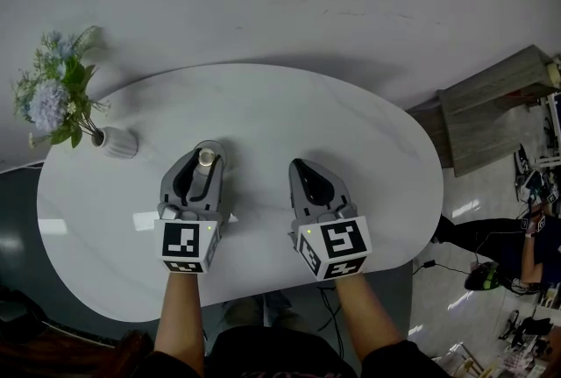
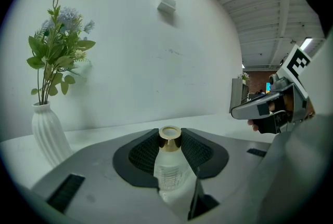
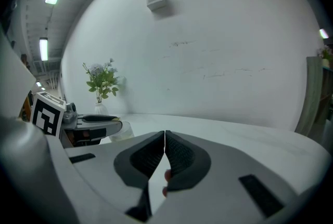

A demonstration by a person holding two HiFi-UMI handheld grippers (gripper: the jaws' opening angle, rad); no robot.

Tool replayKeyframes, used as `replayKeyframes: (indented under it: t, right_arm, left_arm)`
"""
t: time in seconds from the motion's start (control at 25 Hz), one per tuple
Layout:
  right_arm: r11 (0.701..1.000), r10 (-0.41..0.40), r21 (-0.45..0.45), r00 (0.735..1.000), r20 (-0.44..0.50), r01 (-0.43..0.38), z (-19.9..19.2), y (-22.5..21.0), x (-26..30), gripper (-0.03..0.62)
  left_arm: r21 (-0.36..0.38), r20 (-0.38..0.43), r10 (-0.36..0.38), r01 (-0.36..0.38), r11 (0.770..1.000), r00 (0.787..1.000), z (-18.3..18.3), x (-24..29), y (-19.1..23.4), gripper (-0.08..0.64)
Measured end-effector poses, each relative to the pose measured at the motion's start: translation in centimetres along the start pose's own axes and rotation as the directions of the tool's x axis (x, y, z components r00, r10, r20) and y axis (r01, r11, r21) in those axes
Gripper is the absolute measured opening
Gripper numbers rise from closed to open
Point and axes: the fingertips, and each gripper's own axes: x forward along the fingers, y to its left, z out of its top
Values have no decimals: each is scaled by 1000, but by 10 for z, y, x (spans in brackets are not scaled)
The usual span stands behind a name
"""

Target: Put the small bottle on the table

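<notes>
head view / left gripper (image 1: 206, 150): held in the left hand over the white oval table (image 1: 368, 148), jaws clamped on the small bottle (image 1: 205, 159)
head view / bottle: seen upright between the jaws, over the table's middle-left; contact with the tabletop could not be told
head view / right gripper (image 1: 299, 166): held just beside the left one, apart from it, jaws pressed together, nothing gripped
head view / vase (image 1: 117, 142): white, ribbed, stood at the table's left edge with flowers (image 1: 54, 91) in it, near the left gripper
left gripper view / bottle: clear body pinched between the black ribbed pads (image 2: 140, 154), gold cap (image 2: 169, 137) level with the jaw tips
left gripper view / background: vase seen at left, right gripper at right, white wall (image 2: 156, 51) behind
right gripper view / jaws: closed on each other, nothing between
right gripper view / left side: left gripper seen over the table, flowers behind it
</notes>
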Motion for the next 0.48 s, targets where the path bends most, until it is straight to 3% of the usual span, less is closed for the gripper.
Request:
replayKeyframes:
  t: [0.48]
  right_arm:
    - [1000,-4,-2,1000,3,4,1,1,-6,67]
  left_arm:
    - [-9,-9,2,-2,1000,1000,1,-2,0,135]
